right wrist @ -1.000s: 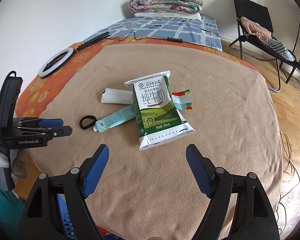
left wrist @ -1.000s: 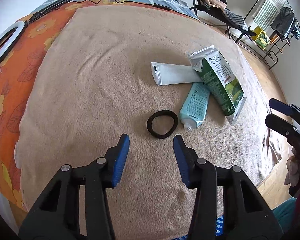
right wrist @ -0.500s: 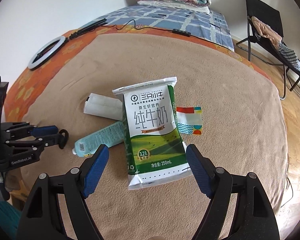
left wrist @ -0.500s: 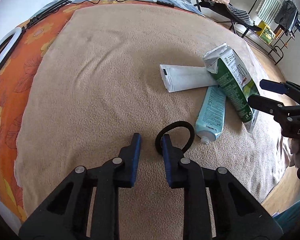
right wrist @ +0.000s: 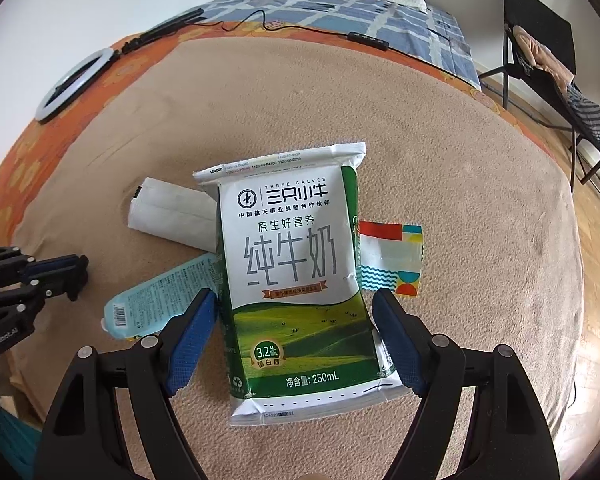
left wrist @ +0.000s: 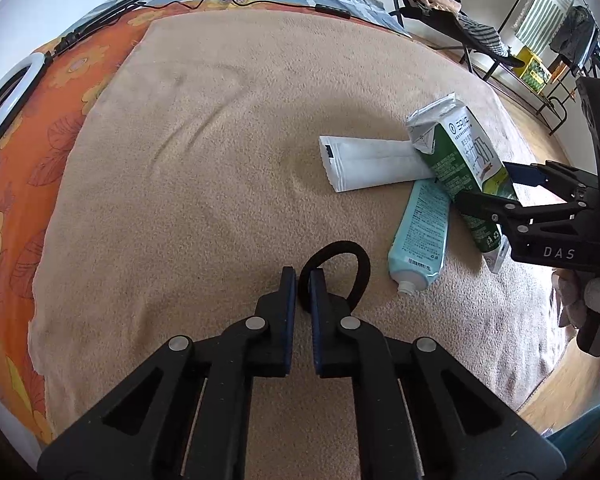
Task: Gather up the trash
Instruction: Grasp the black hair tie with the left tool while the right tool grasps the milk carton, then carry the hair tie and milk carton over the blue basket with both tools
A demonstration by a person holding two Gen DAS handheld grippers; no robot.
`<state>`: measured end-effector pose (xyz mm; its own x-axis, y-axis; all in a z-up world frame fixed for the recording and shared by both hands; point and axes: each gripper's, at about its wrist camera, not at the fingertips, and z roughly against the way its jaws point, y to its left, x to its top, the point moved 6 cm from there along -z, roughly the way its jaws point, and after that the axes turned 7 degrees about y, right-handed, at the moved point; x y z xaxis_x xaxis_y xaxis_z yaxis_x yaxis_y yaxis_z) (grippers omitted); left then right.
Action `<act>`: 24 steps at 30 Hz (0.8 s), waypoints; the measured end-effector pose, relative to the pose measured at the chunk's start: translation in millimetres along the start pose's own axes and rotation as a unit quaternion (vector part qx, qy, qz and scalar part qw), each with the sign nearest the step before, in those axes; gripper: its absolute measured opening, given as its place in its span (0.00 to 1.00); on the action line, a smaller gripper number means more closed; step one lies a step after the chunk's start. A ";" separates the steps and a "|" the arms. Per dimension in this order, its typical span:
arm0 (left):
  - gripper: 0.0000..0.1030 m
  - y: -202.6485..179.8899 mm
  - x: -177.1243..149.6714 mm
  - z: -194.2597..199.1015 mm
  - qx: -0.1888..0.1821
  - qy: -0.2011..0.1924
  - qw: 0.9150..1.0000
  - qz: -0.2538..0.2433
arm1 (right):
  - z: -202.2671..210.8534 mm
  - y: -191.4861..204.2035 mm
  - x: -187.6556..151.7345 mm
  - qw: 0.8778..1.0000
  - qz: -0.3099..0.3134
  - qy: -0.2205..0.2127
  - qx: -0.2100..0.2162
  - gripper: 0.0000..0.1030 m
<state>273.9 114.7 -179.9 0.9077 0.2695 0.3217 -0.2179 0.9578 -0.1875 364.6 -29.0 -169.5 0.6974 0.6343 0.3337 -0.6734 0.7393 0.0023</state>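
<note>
**Black band pinched by left tongs, milk carton framed by right tongs**

The left tongs (left wrist: 303, 280) are seen nearly closed, with the near side of a black elastic band (left wrist: 354, 264) caught between the two blue pads; the rest of the loop is left lying on the tan blanket (left wrist: 220, 160) beyond the tips. The band is placed near the front edge of the bed, just left of a pale blue tube (left wrist: 422, 232), whose open neck is pointed toward that same edge.

The right tongs (right wrist: 292, 320) are held wide apart, and a green and white milk carton (right wrist: 296, 276) is framed between the pads. The left pad is shown touching or almost touching the carton's side; the right pad is kept slightly clear of it, so nothing is gripped. The carton is laid flat in the middle of the blanket, its printed face turned up and its bottom seam turned toward the front edge.

A white folded packet (right wrist: 172, 216) is partly covered by the carton's left side, and the tube is tucked under the same side, lower down. A small colourful wrapper (right wrist: 392, 260) is seen protruding from under the carton's right side. A ring light (right wrist: 74, 82) is laid on the orange sheet near the bed's far left corner.
</note>
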 end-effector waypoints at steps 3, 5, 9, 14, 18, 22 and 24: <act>0.04 -1.1 0.7 4.8 -0.001 -0.005 1.000 0.001 | -1.0 2.9 0.3 1.000 0.008 0.000 -0.011 0.77; 0.04 -1.2 1.0 6.9 -0.001 -0.007 1.000 0.001 | 0.3 4.5 -0.9 1.000 0.016 -0.002 -0.020 0.75; 0.04 -0.5 0.0 8.9 -0.002 -0.008 1.000 0.002 | 5.7 4.3 -3.0 0.999 0.024 -0.010 -0.030 0.70; 0.10 -1.3 -1.0 7.8 -0.016 0.000 1.000 0.008 | 15.3 2.5 -7.7 0.999 0.020 -0.023 -0.028 0.70; 0.10 0.5 -2.3 -3.9 -0.003 0.012 1.000 0.006 | 23.1 0.2 -11.3 0.999 0.017 -0.032 -0.030 0.70; 0.07 -5.7 -0.6 -5.3 0.016 -0.001 1.000 -0.019 | 31.5 -1.0 -15.3 0.999 0.015 -0.038 -0.025 0.70; 0.02 -9.2 -1.6 -4.8 0.023 -0.006 0.999 -0.028 | 35.5 -1.1 -17.9 0.999 0.017 -0.041 -0.026 0.70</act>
<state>276.2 105.0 -183.2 0.9144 0.2160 0.3424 -0.1833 0.9750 -0.1257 344.1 -49.2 -142.0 0.6502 0.6410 0.4080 -0.6816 0.7293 -0.0597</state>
